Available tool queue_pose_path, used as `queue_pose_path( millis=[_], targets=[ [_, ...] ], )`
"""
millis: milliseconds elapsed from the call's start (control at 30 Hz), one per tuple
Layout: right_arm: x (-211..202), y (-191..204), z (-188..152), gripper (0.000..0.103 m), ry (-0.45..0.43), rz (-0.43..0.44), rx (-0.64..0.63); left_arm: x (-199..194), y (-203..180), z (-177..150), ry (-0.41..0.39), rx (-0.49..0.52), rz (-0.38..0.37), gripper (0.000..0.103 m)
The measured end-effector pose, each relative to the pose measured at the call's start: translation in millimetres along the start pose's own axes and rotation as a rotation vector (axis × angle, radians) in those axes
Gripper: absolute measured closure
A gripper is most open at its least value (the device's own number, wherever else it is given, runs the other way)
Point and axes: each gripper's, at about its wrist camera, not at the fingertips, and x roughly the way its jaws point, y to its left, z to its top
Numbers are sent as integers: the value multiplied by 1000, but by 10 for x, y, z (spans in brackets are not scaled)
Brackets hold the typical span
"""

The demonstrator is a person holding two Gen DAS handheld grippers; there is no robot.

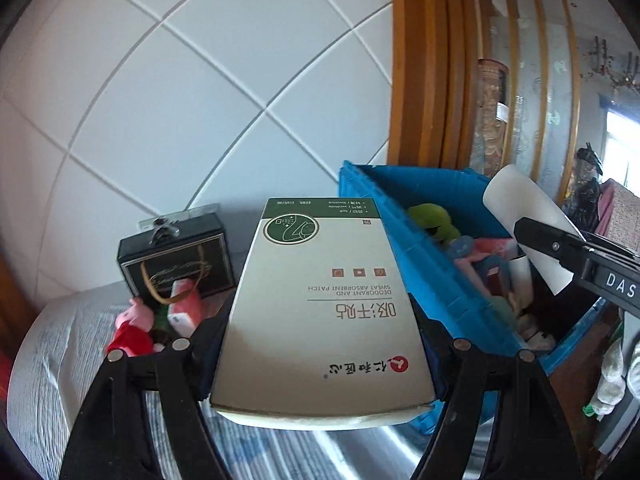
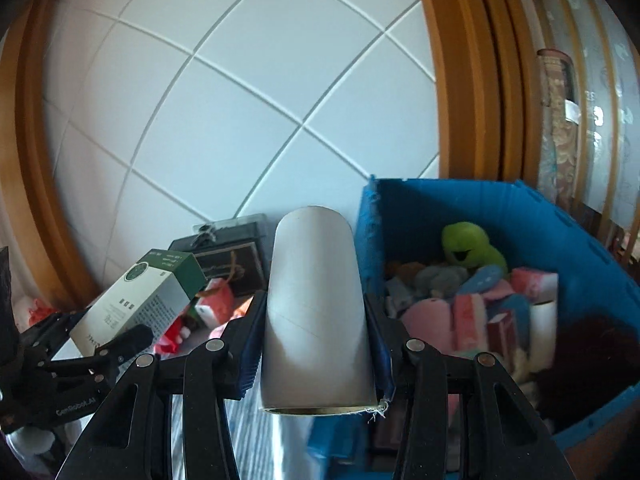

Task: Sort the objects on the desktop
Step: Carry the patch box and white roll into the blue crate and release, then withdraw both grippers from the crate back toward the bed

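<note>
Grippers both loaded beside the bin

Left hand-held gripper (image 1: 320,360) clamps a white-and-green box (image 1: 324,312), held aloft just left of the blue bin (image 1: 404,216). Right hand-held gripper (image 2: 316,344) squeezes a pale cardboard tube (image 2: 316,304), near the bin's left rim; toys fill the bin.

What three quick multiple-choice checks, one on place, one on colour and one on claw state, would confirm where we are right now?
1. The green plush toy lies:
A. in the blue bin
B. on the grey cloth
C. in the black gift bag

2. The end panel of the box is:
A. red
B. dark green
C. yellow

3. The right claw is:
A. open, empty
B. shut on the white tube
C. shut on a toy

Key: 1 A, it lies among the bin's contents; 2 B, green shows at the box's far end; 3 B, both pads press the tube's sides.
</note>
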Motion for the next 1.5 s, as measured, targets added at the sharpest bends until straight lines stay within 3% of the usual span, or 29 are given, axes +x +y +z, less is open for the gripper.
queue_pose_path(
  millis=[233,467,800,1100,1167,1233,1333,1500],
  targets=[
    [-186,-1010,104,58,-8,-142,30,269,-1184,383,-19,89,-77,27],
    [-97,-1819,-50,58,96,-233,68,665,-2001,325,72,161,-101,28],
    [2,-2298,-326,58,157,-258,92,904,-2318,142,151,168,-120,27],
    [30,-2382,-386,56,150,-267,92,846,-2280,145,130,141,-134,20],
    [2,-2382,-363,47,137,-268,93,815,-2262,151,125,131,-139,20],
    [-53,-2375,-345,23,120,-269,91,779,-2229,164,119,116,-144,20],
    [-156,-2348,-324,0,90,-258,92,662,-2151,178,97,91,-145,20],
    [-336,-2259,-290,0,51,-230,87,324,-1954,205,17,53,-130,16]
  ],
)
